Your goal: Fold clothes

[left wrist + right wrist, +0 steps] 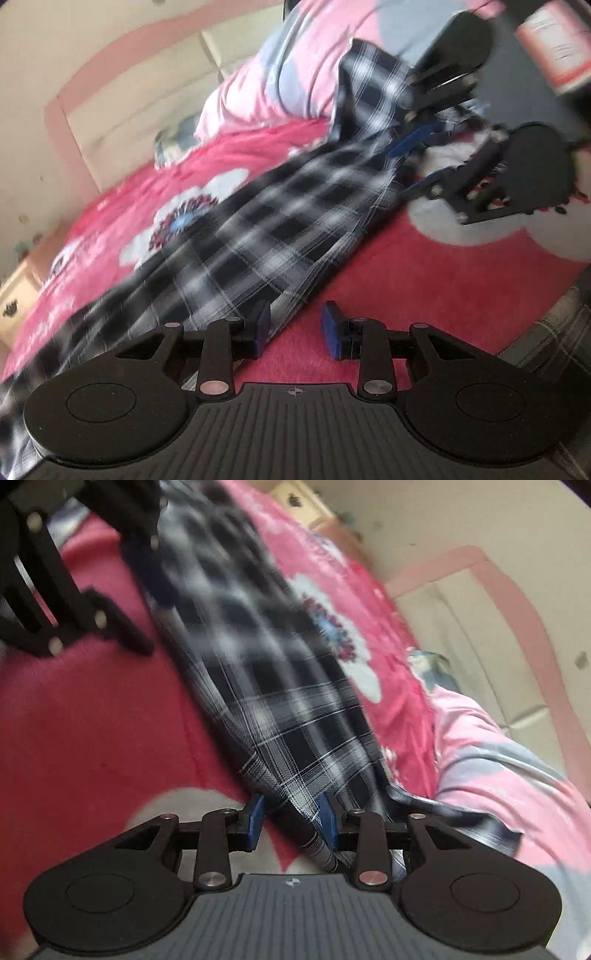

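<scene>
A black and white plaid garment (266,229) lies as a long strip across the red flowered bedspread (424,280). My left gripper (295,330) is open, its pads low over the bedspread, and the garment's near edge lies by the left pad. My right gripper (417,158) shows at the garment's far end. In the right wrist view the right gripper (291,821) is open, with a fold of the plaid garment (295,738) lying between the pads. The left gripper (147,579) shows blurred at the garment's other end.
A pink and grey duvet (295,74) is heaped behind the garment and shows in the right wrist view (509,775). A cream padded headboard (122,122) with pink trim stands behind the bed. A wooden bedside cabinet (14,299) is at the left.
</scene>
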